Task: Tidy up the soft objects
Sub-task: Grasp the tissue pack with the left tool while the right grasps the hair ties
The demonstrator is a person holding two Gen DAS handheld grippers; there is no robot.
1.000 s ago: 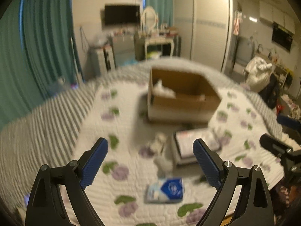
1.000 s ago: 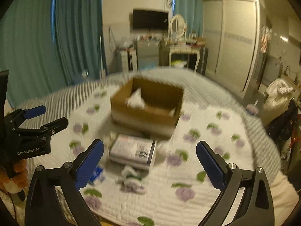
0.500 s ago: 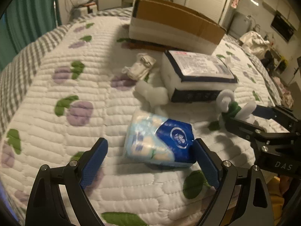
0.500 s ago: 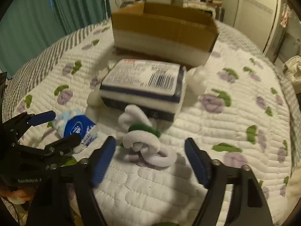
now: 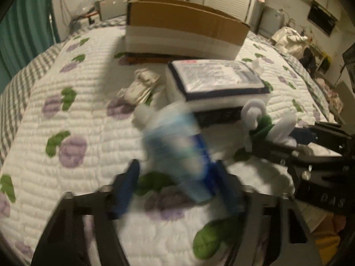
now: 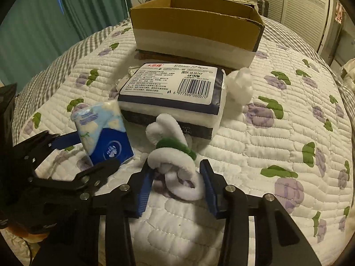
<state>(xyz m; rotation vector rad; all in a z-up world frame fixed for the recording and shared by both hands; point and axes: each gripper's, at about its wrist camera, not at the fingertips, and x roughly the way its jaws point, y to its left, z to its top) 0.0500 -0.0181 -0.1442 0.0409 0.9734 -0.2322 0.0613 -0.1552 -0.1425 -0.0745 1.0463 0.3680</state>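
On the quilted bed, the left claw [image 6: 88, 150] has just closed on the blue plastic tissue packet [image 6: 104, 133], tilted at nine o'clock of the right claw [image 6: 176, 181], whose jaws have just closed around the white-and-green plush ring toy [image 6: 175, 161]. Either soft, slippery item could squirm free when lifted toward the brown cardboard box [image 6: 197, 22] at twelve o'clock.

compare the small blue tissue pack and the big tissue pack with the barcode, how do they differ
The small blue tissue pack is tilted up on edge between the left gripper jaws; the big tissue pack lies flat on the quilt, ungripped. The small one shows clouds and a logo, the big one a white barcode label. Both are plastic-wrapped.
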